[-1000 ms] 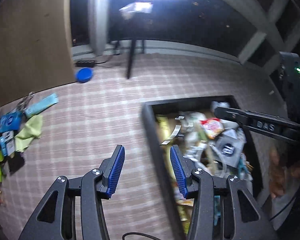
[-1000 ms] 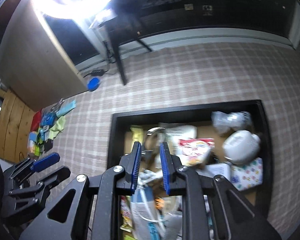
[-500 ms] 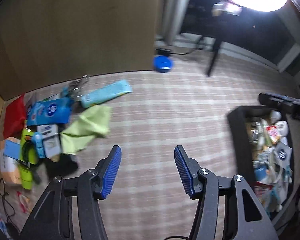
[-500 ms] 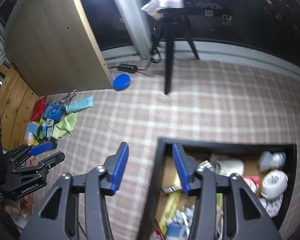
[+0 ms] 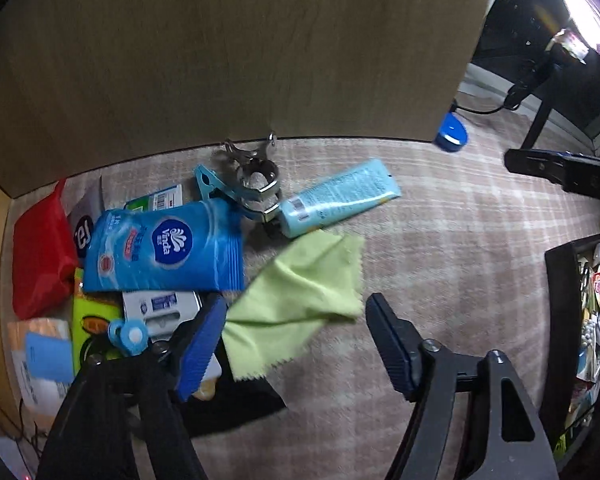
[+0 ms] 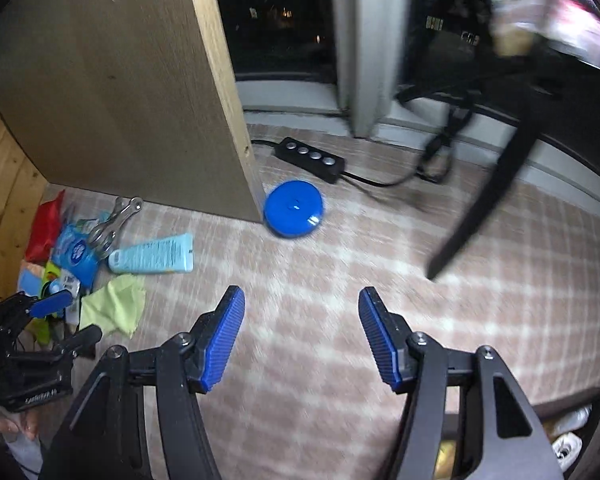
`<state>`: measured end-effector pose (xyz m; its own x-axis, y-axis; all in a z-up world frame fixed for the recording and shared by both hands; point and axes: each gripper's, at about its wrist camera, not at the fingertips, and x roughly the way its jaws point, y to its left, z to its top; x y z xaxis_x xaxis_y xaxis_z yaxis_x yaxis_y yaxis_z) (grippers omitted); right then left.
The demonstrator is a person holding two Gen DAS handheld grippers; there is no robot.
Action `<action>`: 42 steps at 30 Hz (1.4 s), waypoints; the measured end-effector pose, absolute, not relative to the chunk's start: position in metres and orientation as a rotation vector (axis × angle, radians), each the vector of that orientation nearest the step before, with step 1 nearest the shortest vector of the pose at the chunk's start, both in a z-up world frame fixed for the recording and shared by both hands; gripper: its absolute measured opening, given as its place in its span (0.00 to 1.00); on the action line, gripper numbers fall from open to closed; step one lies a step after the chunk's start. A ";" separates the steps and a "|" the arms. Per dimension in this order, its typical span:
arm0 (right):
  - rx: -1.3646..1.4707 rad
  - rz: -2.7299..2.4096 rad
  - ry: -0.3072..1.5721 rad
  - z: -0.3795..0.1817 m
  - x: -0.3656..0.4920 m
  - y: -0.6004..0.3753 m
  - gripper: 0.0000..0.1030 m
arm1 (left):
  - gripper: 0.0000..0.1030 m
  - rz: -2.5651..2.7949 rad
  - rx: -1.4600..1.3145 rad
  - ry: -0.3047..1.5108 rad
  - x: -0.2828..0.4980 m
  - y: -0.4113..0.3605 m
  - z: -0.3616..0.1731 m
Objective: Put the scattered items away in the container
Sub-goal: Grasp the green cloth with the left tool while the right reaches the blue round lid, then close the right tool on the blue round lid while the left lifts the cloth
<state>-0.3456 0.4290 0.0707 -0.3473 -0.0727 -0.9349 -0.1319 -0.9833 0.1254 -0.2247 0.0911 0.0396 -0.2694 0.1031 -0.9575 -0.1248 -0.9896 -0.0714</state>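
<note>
My left gripper (image 5: 296, 324) is open and empty, its jaws on either side of a lime green cloth (image 5: 300, 292) on the checked carpet. Beside the cloth lie a light blue tube (image 5: 340, 198), a blue tissue pack (image 5: 164, 248), a metal clip (image 5: 252, 176) and a red pouch (image 5: 40, 256). My right gripper (image 6: 302, 332) is open and empty above bare carpet; a blue round disc (image 6: 294, 208) lies ahead of it. The black container (image 5: 564, 320), full of items, is at the right edge of the left wrist view.
A wooden board (image 5: 220, 52) stands behind the pile. A black power strip (image 6: 310, 158) and cable lie by the window wall. A dark tripod leg (image 6: 484, 196) slants down at the right. The container's corner (image 6: 568, 432) shows at bottom right.
Both grippers swung left, away from the container. The left one closed in on the pile and now straddles the green cloth. The right one opened wide and faces the blue disc.
</note>
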 end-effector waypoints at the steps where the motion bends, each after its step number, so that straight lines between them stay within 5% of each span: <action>1: -1.783 2.528 0.280 0.066 -0.352 0.427 0.57 | 0.70 2.382 -1.808 0.033 -0.227 0.092 0.036; 14: -1.776 2.454 0.352 0.036 -0.399 0.440 0.58 | 0.72 2.365 -1.797 0.130 -0.230 0.105 0.002; 24: -1.813 2.436 0.289 0.023 -0.402 0.439 0.59 | 0.29 2.376 -1.749 0.152 -0.230 0.118 0.006; 30: -1.813 2.491 0.334 0.019 -0.400 0.446 0.54 | 0.12 2.378 -1.745 0.133 -0.229 0.122 0.005; 32: -1.819 2.516 0.343 0.020 -0.398 0.448 0.47 | 0.08 2.373 -1.746 0.117 -0.229 0.122 0.005; 42: -1.877 2.480 0.297 0.022 -0.393 0.449 0.48 | 0.05 2.353 -1.754 0.105 -0.224 0.128 0.004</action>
<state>-0.3928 0.4489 0.0217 -0.2779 -0.1007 -0.9553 -0.1279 -0.9818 0.1407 -0.2242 0.1275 0.0036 -0.2732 0.1205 -0.9544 -0.2052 -0.9766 -0.0646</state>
